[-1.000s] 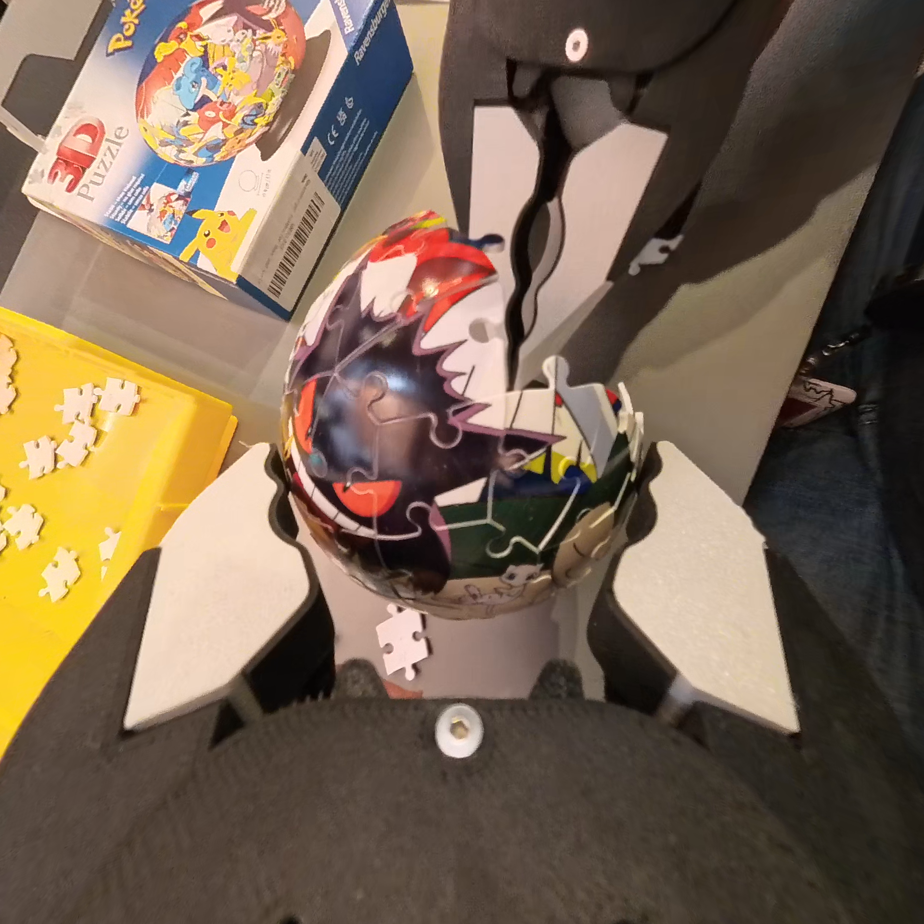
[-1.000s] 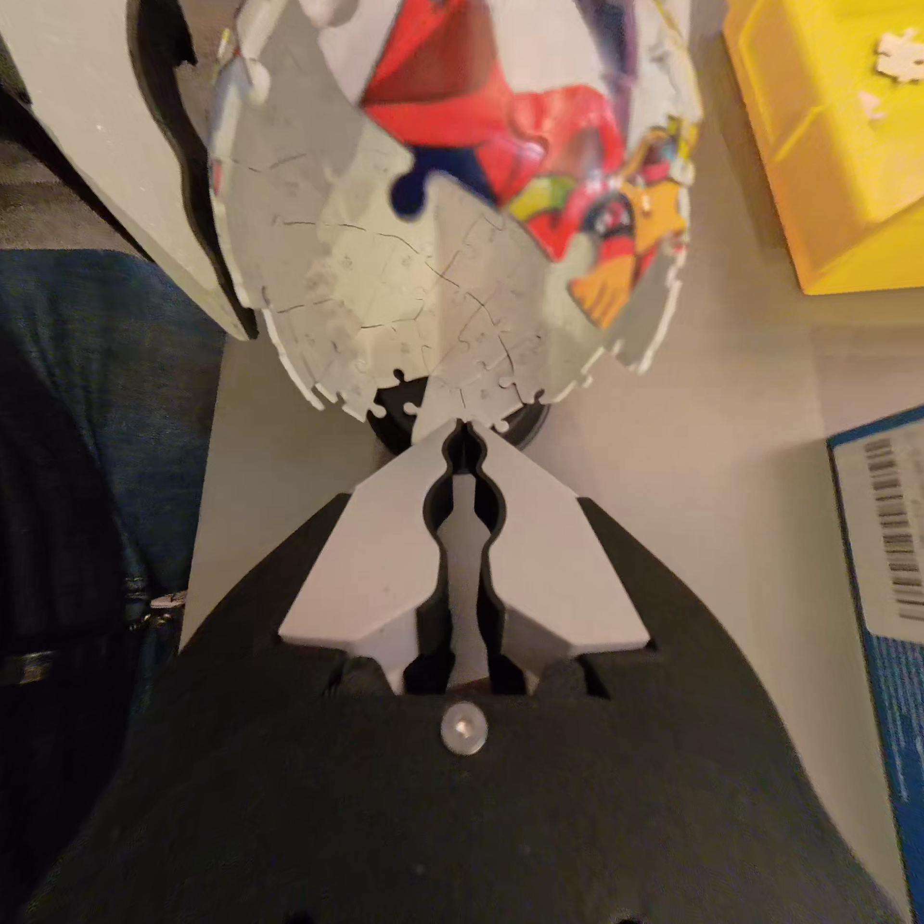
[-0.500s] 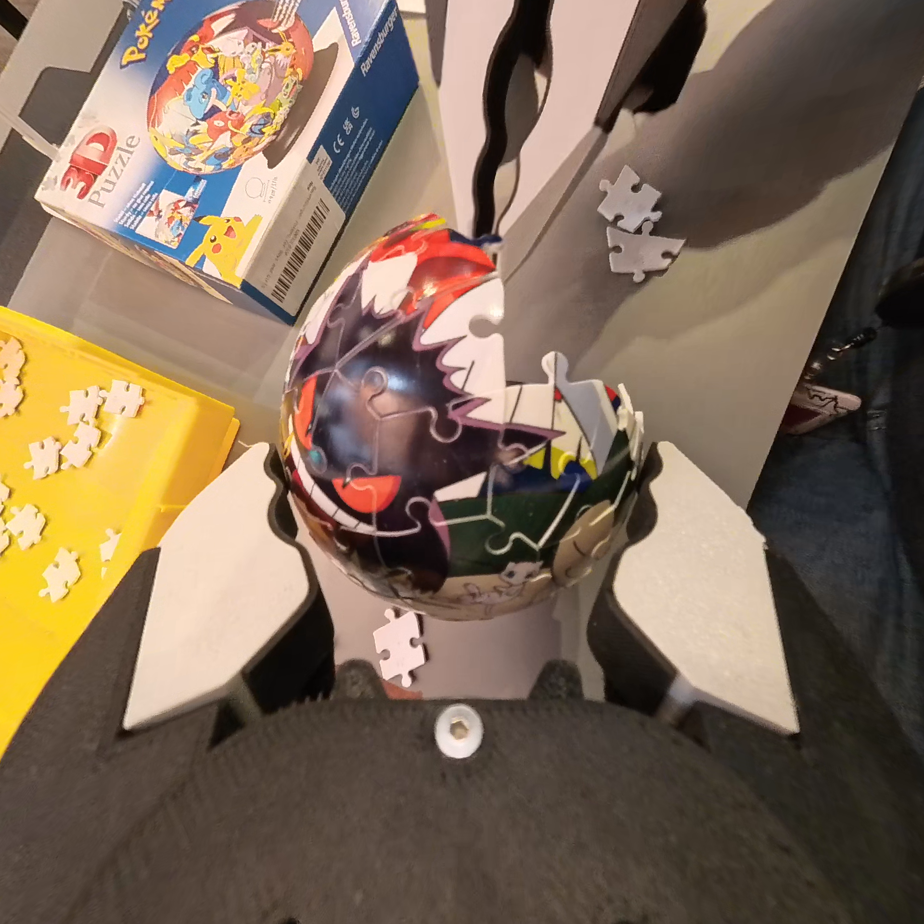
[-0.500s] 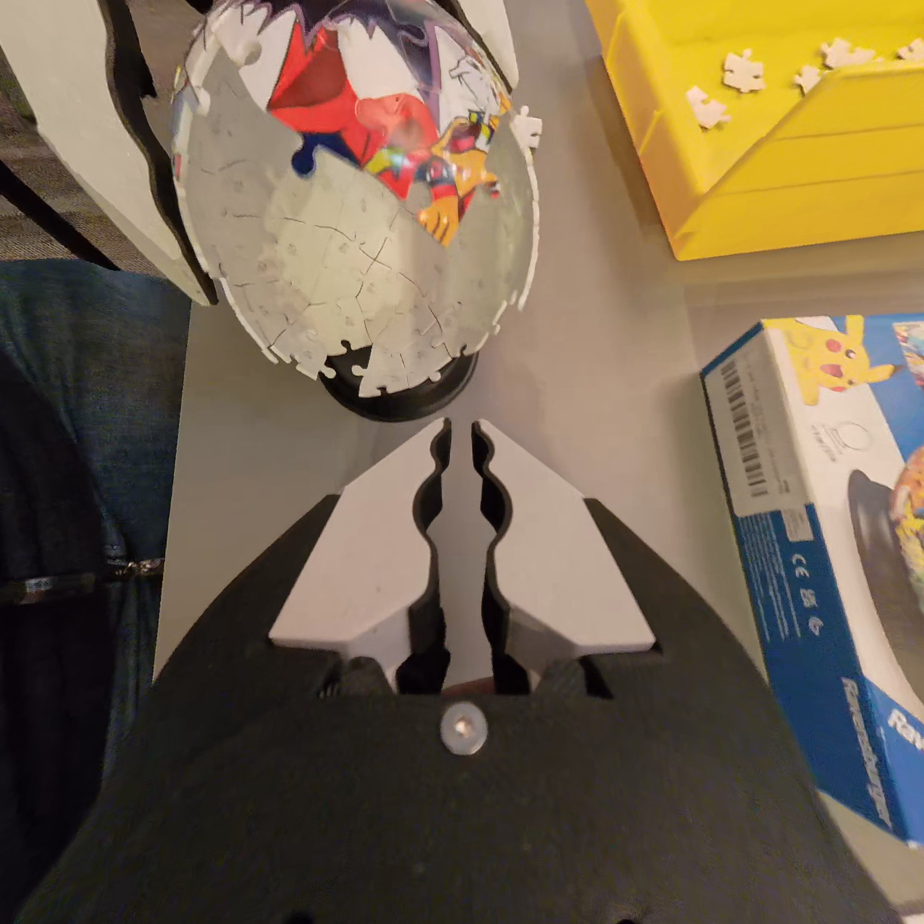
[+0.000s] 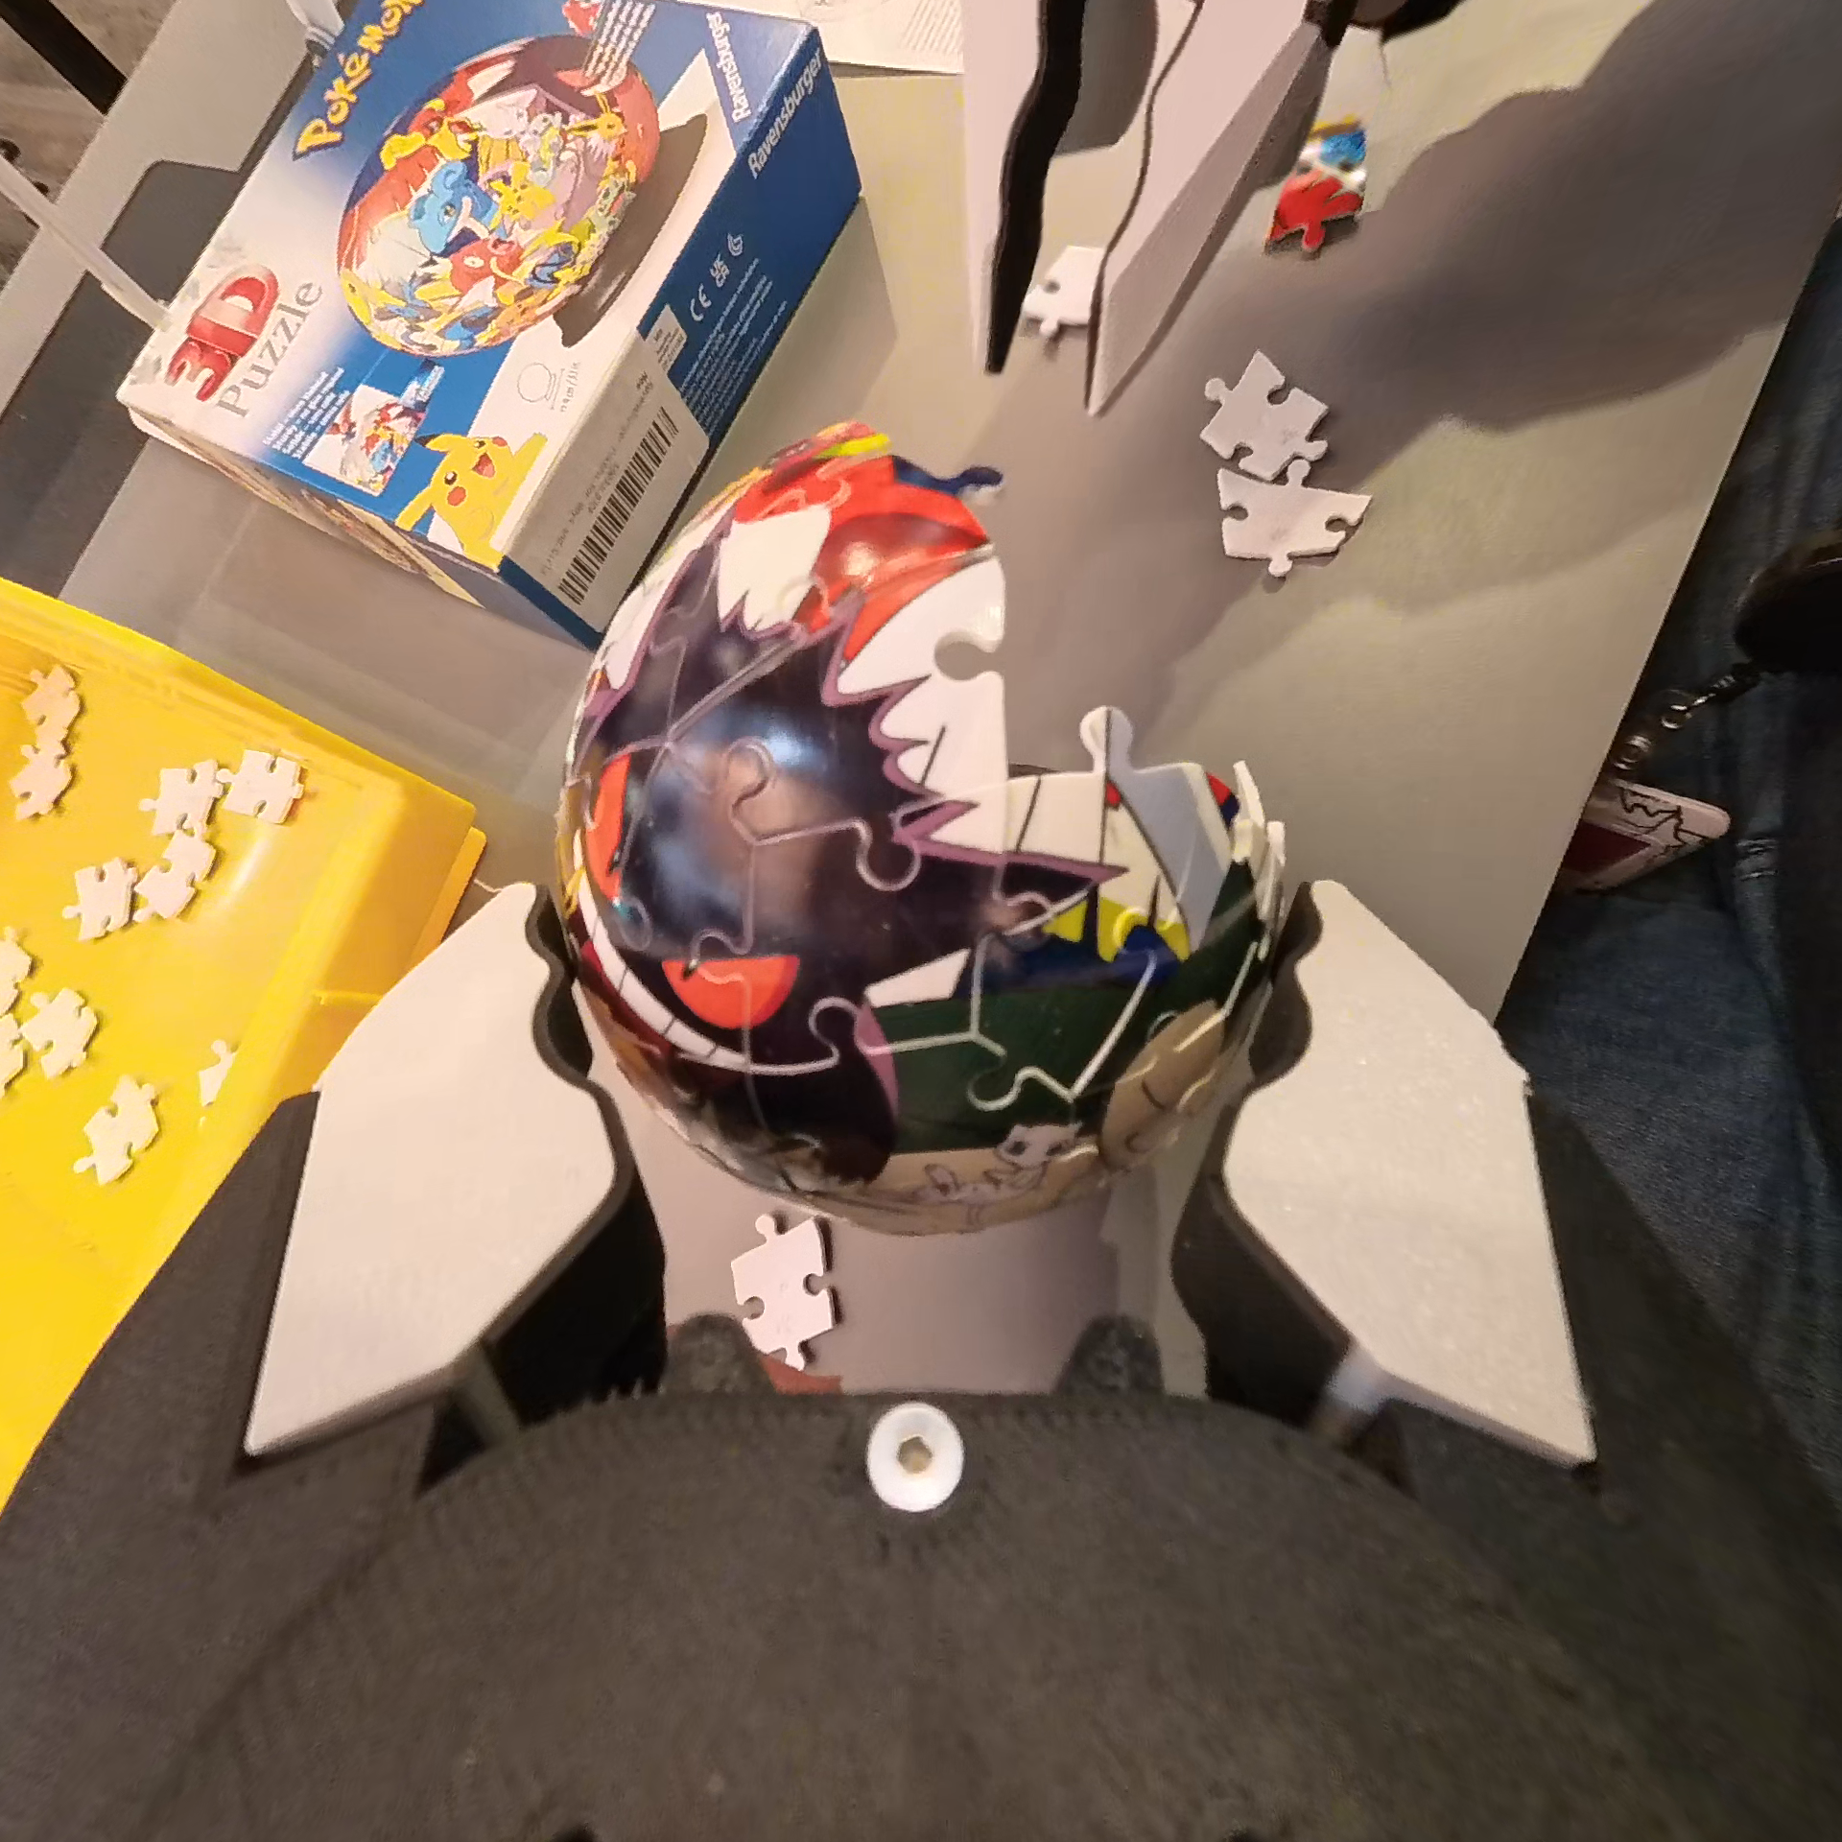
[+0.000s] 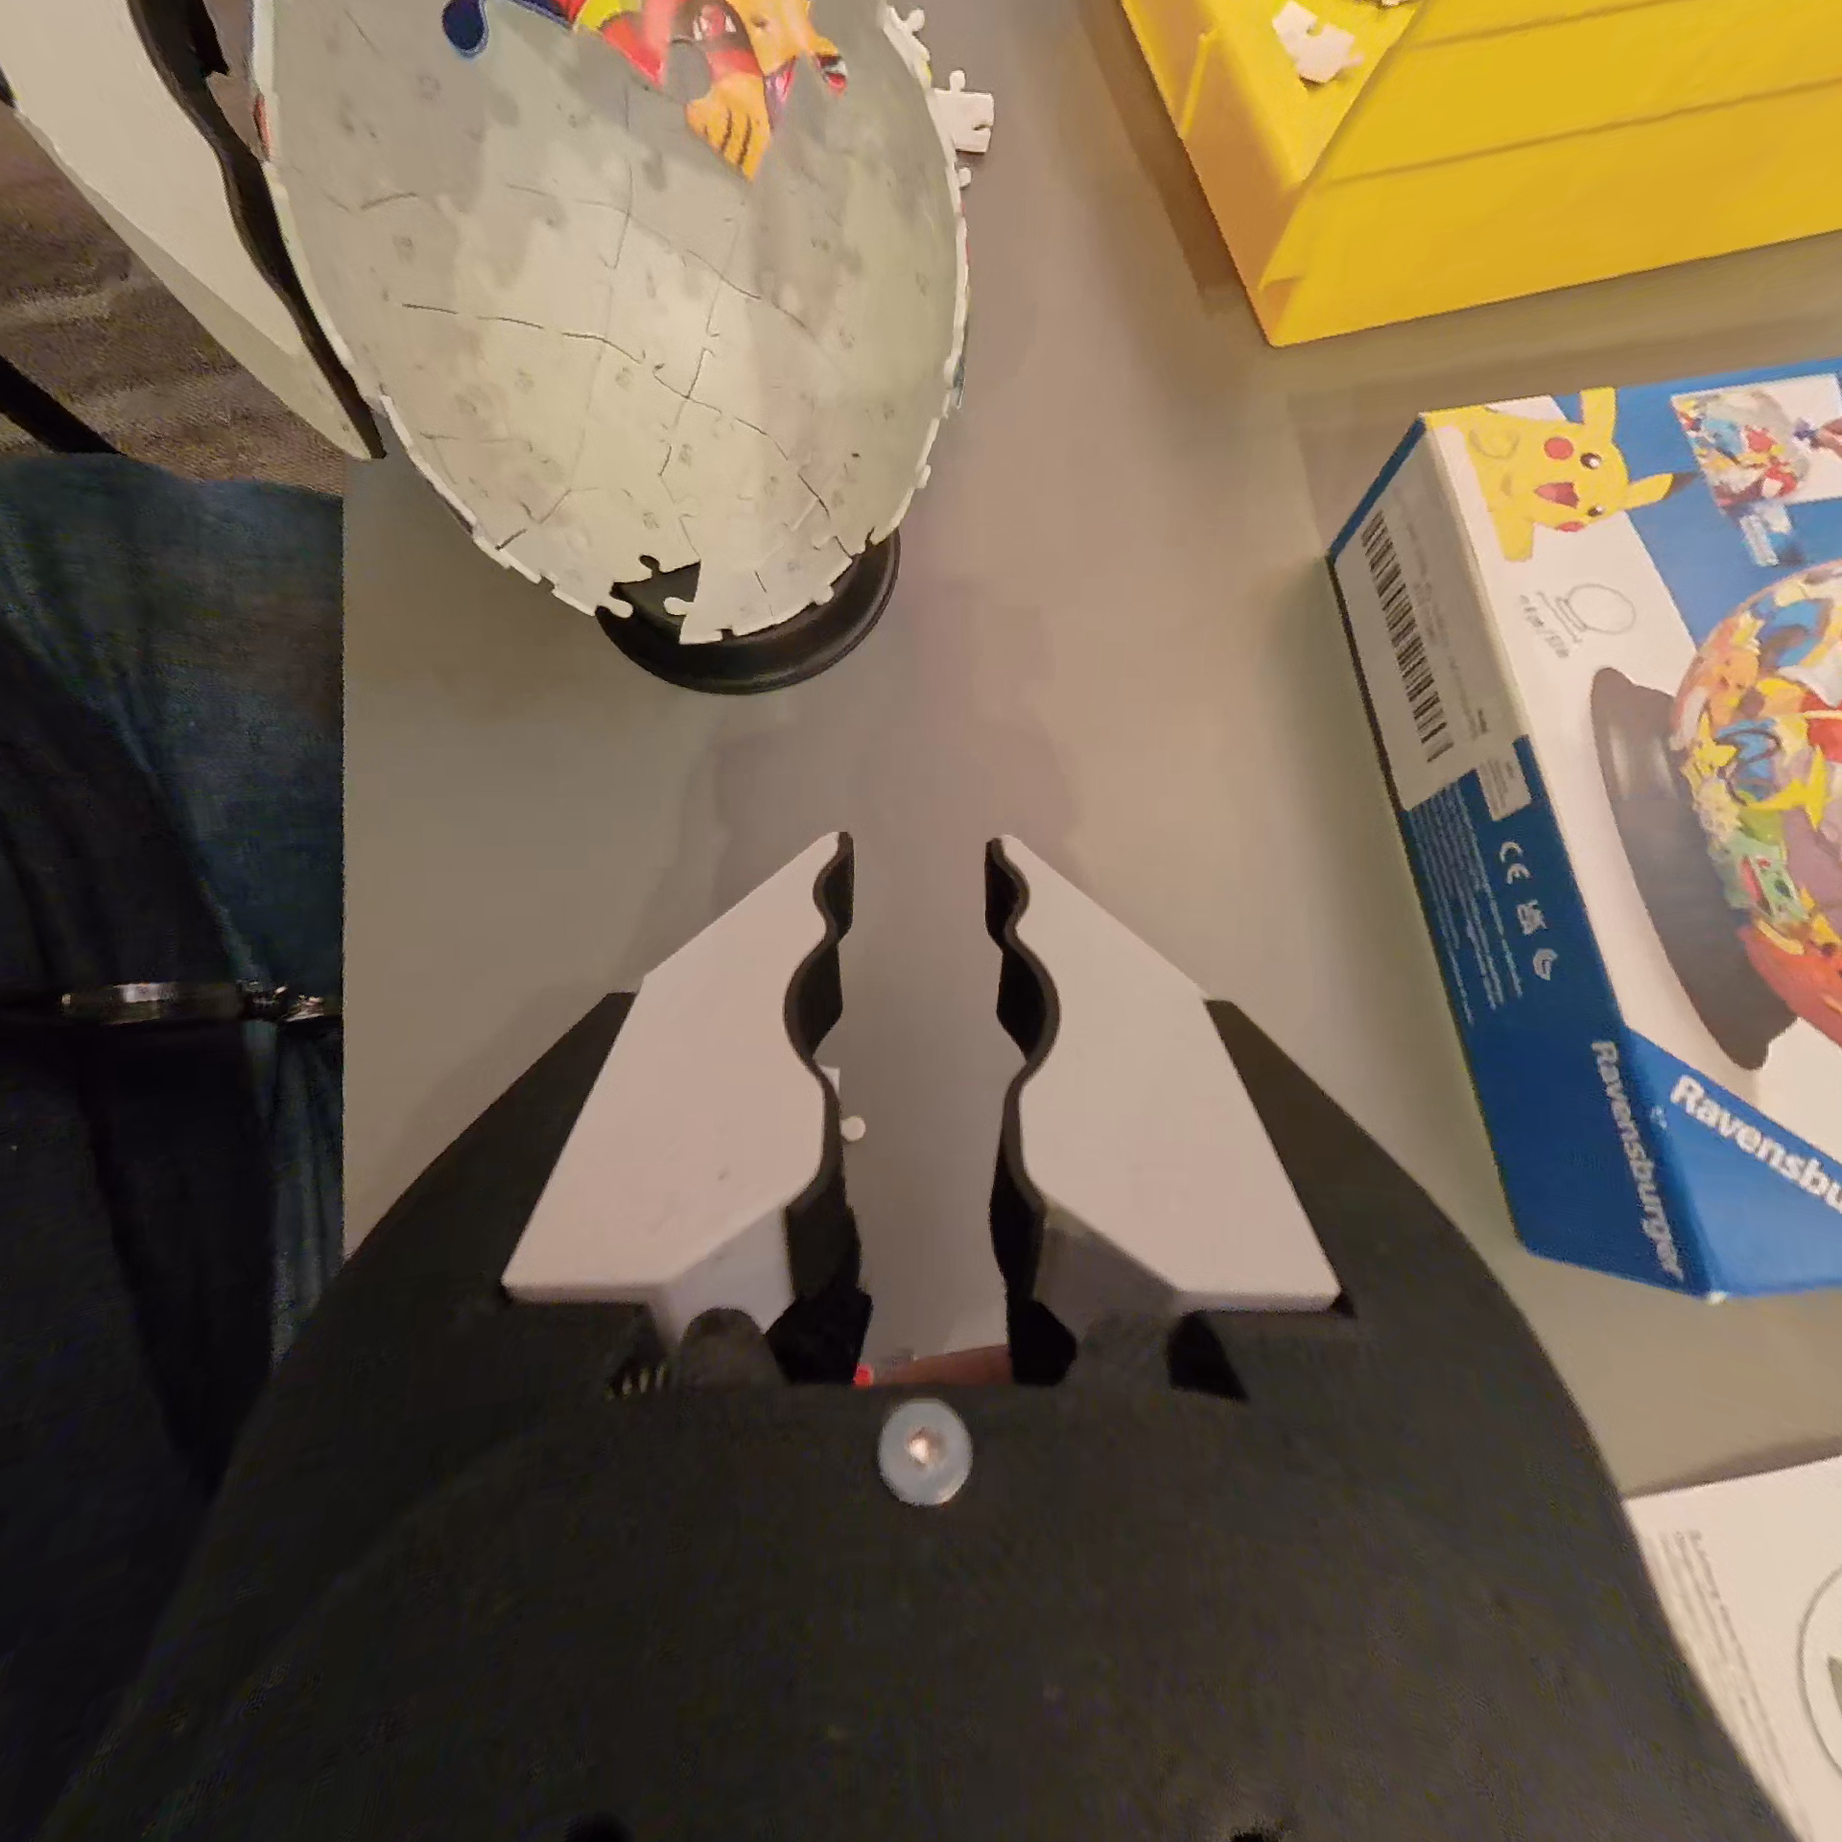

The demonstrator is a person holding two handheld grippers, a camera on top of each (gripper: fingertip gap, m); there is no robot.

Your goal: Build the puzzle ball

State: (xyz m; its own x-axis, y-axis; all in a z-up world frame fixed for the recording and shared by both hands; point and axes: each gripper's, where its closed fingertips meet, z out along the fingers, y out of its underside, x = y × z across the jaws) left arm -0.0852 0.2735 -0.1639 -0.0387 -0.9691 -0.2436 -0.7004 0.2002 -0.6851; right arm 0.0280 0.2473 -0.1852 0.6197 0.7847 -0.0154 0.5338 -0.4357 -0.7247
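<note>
Between the two fingers of your left claw (image 5: 917,957) sat the puzzle ball (image 5: 897,847), a part-built shell pinched at its sides over a black stand (image 6: 758,638) on the grey desk (image 5: 1495,618). Your right claw (image 6: 917,847) hung on the far side of the ball, its fingers a narrow gap apart with nothing between them. Loose pieces (image 5: 1276,468) lay face down just right of it, another piece (image 5: 787,1286) lay under the ball, and more sat in the yellow tray (image 5: 329,997) at the left beside the puzzle box (image 5: 518,249). The shell was open at its upper right, so the rim there looked weak; too hard a squeeze from your left claw could have buckled it. Flat pieces on a smooth desk could also have slid away from your right claw's tips.
</note>
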